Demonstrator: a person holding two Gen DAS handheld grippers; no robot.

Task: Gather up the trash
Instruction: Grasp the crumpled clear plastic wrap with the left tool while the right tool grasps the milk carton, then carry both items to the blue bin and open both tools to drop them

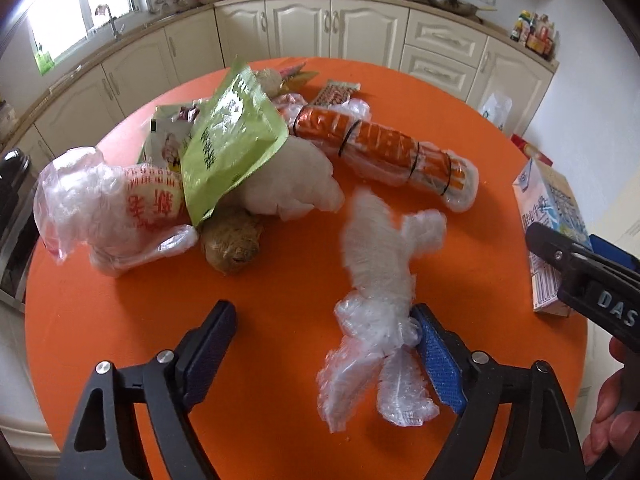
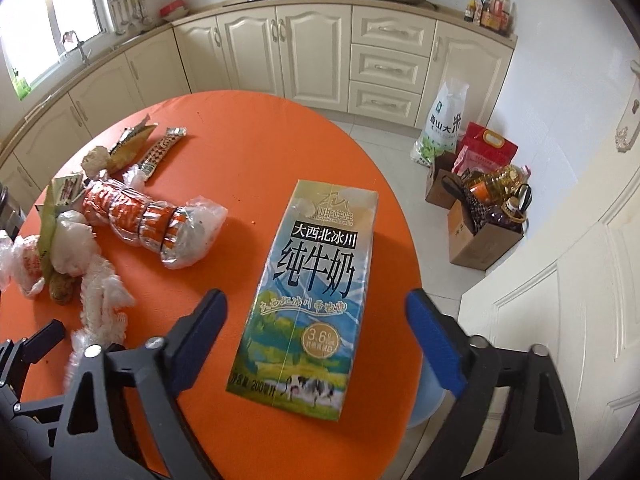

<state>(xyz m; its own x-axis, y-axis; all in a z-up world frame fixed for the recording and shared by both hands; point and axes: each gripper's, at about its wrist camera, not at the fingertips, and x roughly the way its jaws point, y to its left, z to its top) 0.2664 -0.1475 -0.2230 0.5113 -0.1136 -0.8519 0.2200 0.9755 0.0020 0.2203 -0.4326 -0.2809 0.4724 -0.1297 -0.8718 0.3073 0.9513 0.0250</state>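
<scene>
- Reaching for trash on the orange table (image 1: pixel 280 60), both grippers angled down at it; judged an approach step, nothing lifted yet.
- Left gripper (image 1: pixel 324 344): jaws wide, straddling the near end of a crumpled clear wrap (image 1: pixel 380 264). Right pad touching or just beside the wrap's knotted middle; left pad well clear, bare table between. Not gripped.
- Right gripper (image 2: pixel 316 320): jaws wide, milk carton (image 2: pixel 316 248) lying flat between them, label up. Gaps visible on both sides; no contact.
- Same carton seen from the left wrist view at the table's right edge, right gripper's finger above it.
- Remaining litter in a heap further back: green pouch (image 1: pixel 232 136), orange foil roll in plastic (image 1: pixel 384 152), printed plastic bag (image 1: pixel 116 216), brown lump (image 1: pixel 232 248), snack wrappers (image 2: pixel 160 152) beyond.
- No bin identified with any certainty in either view; pale blue shape under the table edge by the right gripper too obscured to name.
- Next, by judgement: close left jaws on the wrap's bunched middle, where it is firmest; close right jaws across the carton's width.
- Wrap likely to squash and slip; carton near the edge, may skid off if nudged.
</scene>
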